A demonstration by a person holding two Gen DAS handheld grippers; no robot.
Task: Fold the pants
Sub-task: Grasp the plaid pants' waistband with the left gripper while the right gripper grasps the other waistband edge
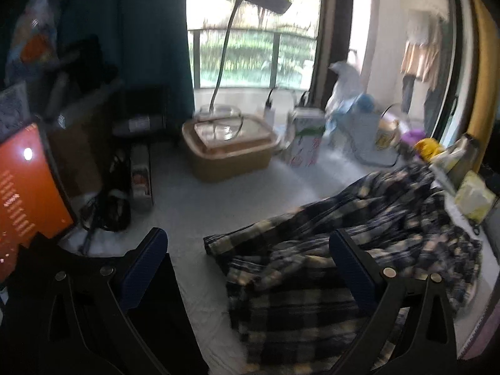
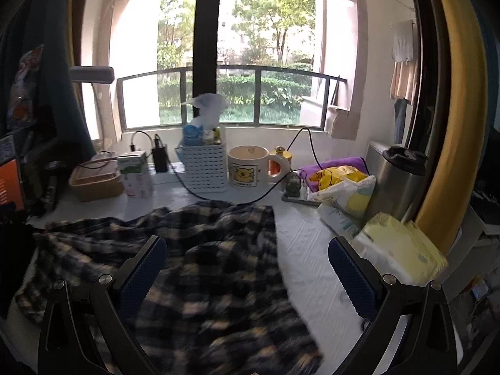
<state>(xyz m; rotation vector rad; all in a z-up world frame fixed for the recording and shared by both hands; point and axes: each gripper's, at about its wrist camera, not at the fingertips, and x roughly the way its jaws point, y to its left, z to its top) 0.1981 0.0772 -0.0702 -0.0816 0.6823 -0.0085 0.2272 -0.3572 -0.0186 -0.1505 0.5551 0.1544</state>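
Dark blue and cream plaid pants (image 1: pixel 328 250) lie crumpled on the white table (image 1: pixel 187 206). In the left wrist view they fill the lower right. My left gripper (image 1: pixel 247 243) is open and empty, above the pants' left edge; its right finger (image 1: pixel 353 268) is over the cloth. In the right wrist view the pants (image 2: pixel 193 250) spread across the lower left and middle. My right gripper (image 2: pixel 247 250) is open and empty above the pants' right edge, with its left finger (image 2: pixel 143 268) over the cloth.
Along the table's far edge stand a tan lidded box (image 2: pixel 93 181), a carton (image 2: pixel 136 175), a white basket (image 2: pixel 203 165), a mug (image 2: pixel 250 168), a steel tumbler (image 2: pixel 397 181) and tissue packs (image 2: pixel 400 247). A lamp (image 1: pixel 225 47), an orange screen (image 1: pixel 28 193) and cables (image 1: pixel 106 209) are on the left.
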